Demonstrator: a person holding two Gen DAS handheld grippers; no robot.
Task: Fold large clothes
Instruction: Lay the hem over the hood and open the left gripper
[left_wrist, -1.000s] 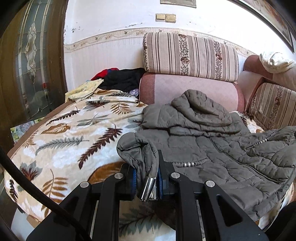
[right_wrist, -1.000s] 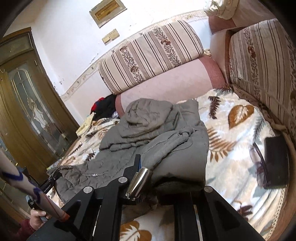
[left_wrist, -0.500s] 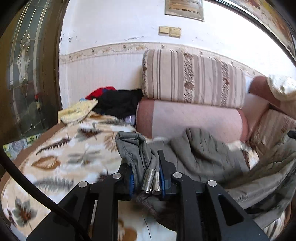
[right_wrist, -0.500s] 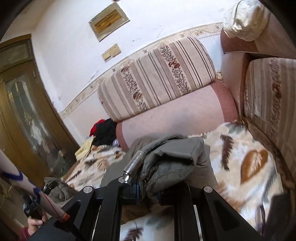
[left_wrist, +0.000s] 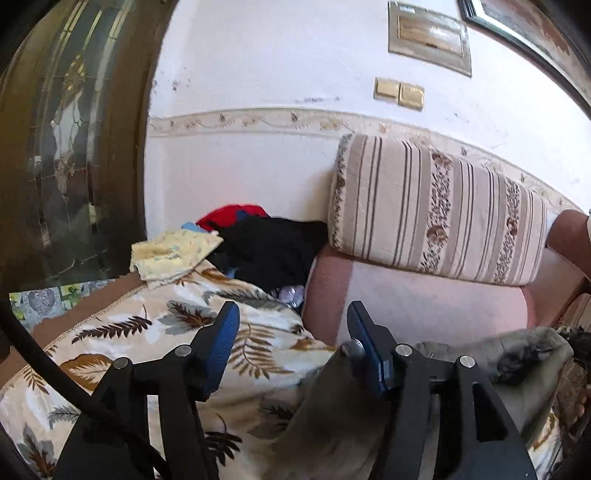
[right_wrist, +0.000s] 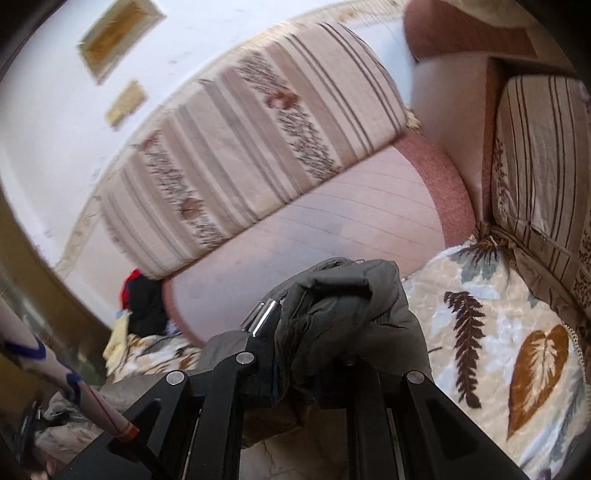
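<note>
In the left wrist view, the left gripper (left_wrist: 291, 334) fills the bottom of the frame with its jaws opening, the blue pads wide apart; nothing is pressed between them, though a fold of the grey jacket (left_wrist: 340, 424) lies against the inner side of the right-hand pad and drops away toward the lower centre; more of the jacket trails to the right edge of the frame. Beneath it spreads the leaf-patterned blanket (left_wrist: 147, 343) across the lower left; a striped cushion (left_wrist: 436, 214) sits right of centre atop the pink sofa back (left_wrist: 413, 306); a pile of black and red clothes (left_wrist: 269, 247) and a yellow cloth (left_wrist: 173, 254) lie left of centre; a dark wooden door (left_wrist: 70, 147) stands along the left edge.

In the right wrist view, the right gripper (right_wrist: 295, 369) has its jaws nearly closed, clamped on a bunched fold of the jacket (right_wrist: 340, 317) at centre frame, lifted above the blanket (right_wrist: 498, 332); a metal cord end (right_wrist: 264, 319) pokes out just left of the fold; the striped cushion (right_wrist: 258, 147) tilts across the upper middle; a patterned sleeve (right_wrist: 55, 373) crosses the lower left corner.
</note>
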